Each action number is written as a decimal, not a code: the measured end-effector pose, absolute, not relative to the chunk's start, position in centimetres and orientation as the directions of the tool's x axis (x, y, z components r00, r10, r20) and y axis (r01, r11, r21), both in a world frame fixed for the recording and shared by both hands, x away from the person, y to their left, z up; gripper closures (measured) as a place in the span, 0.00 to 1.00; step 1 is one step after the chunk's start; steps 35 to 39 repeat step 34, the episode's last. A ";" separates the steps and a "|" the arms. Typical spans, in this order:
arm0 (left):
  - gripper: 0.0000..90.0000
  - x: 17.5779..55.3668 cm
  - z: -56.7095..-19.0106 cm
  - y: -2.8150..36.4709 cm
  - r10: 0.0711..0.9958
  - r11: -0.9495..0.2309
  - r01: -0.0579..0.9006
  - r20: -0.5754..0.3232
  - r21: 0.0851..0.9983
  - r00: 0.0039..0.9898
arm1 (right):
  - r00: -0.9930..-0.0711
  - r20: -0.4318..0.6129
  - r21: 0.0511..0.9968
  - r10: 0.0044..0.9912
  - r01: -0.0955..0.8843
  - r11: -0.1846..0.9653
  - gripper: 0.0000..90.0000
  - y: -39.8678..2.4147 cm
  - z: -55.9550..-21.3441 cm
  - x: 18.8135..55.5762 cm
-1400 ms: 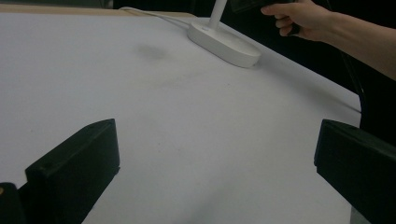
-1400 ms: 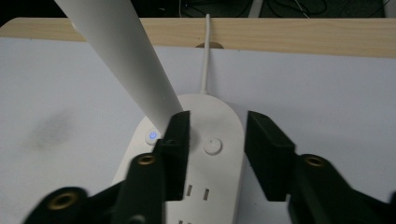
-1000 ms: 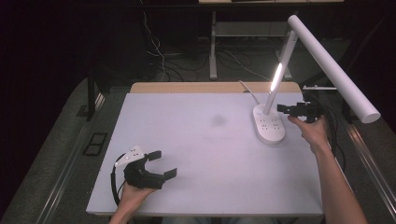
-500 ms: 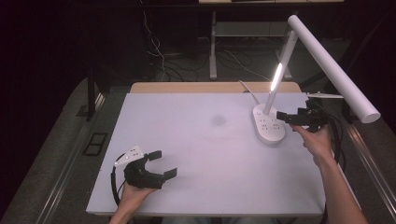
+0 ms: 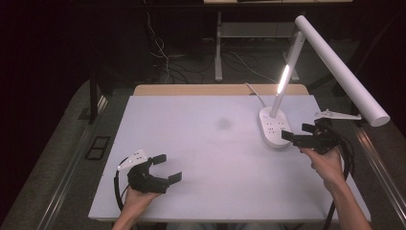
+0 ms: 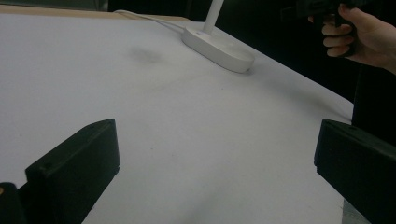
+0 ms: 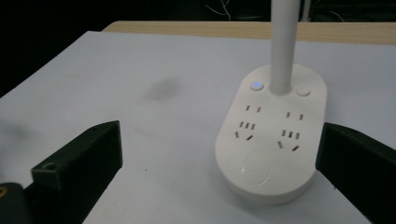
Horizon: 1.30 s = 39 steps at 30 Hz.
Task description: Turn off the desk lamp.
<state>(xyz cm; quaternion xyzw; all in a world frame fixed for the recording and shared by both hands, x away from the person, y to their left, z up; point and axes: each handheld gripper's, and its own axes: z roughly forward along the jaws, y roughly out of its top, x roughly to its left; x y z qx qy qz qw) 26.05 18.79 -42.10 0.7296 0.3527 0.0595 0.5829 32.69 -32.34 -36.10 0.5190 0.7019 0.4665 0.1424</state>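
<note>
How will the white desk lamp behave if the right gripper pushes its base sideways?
The desk lamp is probably top-heavy: its long head overhangs far beyond the small oval base, so it may tip toward that side. The base looks smooth and sits on a smooth table, so it may slide. Its cable could tug back.

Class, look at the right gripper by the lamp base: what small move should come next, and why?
Probably ease the right gripper forward toward the lamp base. Its jaws are open and aimed at the base, which lies partly between them in the right gripper view but is not yet touched. The left gripper rests open, far off.
</note>
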 end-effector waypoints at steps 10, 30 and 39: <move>0.00 26.0 -42.1 18.8 0.583 -0.067 0.447 -0.328 0.892 0.743 | -0.490 0.303 0.823 0.817 0.567 0.034 0.01 -31.3 -36.7 29.5; 0.00 26.2 -42.2 18.9 0.581 -0.076 0.452 -0.329 0.889 0.744 | -0.559 0.304 0.824 0.771 0.560 0.081 0.01 -29.2 -41.6 25.1; 0.00 26.2 -42.2 18.9 0.580 -0.078 0.451 -0.328 0.889 0.746 | -0.572 0.281 0.828 0.771 0.550 0.106 0.01 -29.2 -41.9 25.0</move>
